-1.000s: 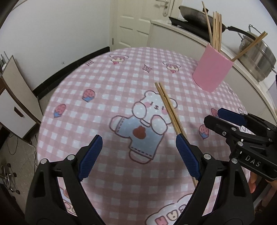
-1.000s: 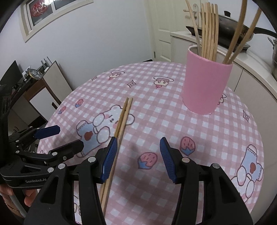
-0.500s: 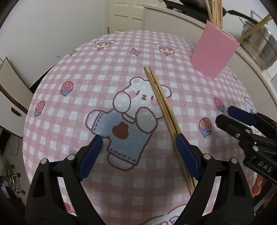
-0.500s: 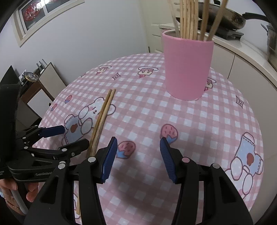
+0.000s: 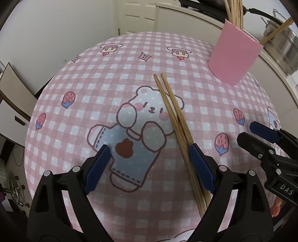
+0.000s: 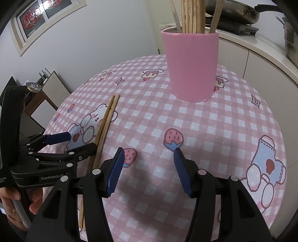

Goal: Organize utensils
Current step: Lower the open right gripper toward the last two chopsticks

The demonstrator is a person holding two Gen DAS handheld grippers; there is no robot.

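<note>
A pair of brown wooden chopsticks (image 5: 171, 109) (image 6: 106, 119) lies side by side on the pink checked tablecloth (image 5: 130, 61), across a bear print. My left gripper (image 5: 148, 149) (image 6: 82, 141) hangs open just above the cloth. Its right finger (image 5: 199, 163) sits right at the chopsticks' near half, with nothing between the pads. My right gripper (image 6: 149, 151) (image 5: 247, 131) hovers to the right of the chopsticks; its jaws are opening over bare cloth. A pink cup (image 6: 191, 65) (image 5: 234, 57) holding several chopsticks stands upright beyond it.
A counter (image 6: 260, 48) behind the table carries a dark pan (image 6: 236, 11) and a steel pot (image 5: 283, 46). Low cabinets (image 5: 11, 104) stand off the table's left edge. A person's hand (image 6: 11, 201) grips the left tool's handle.
Both grippers came lower and nearer the cloth. The right gripper shifted right, off the chopsticks and toward the pink cup, and its jaws widened slightly. The chopsticks lie as before.
</note>
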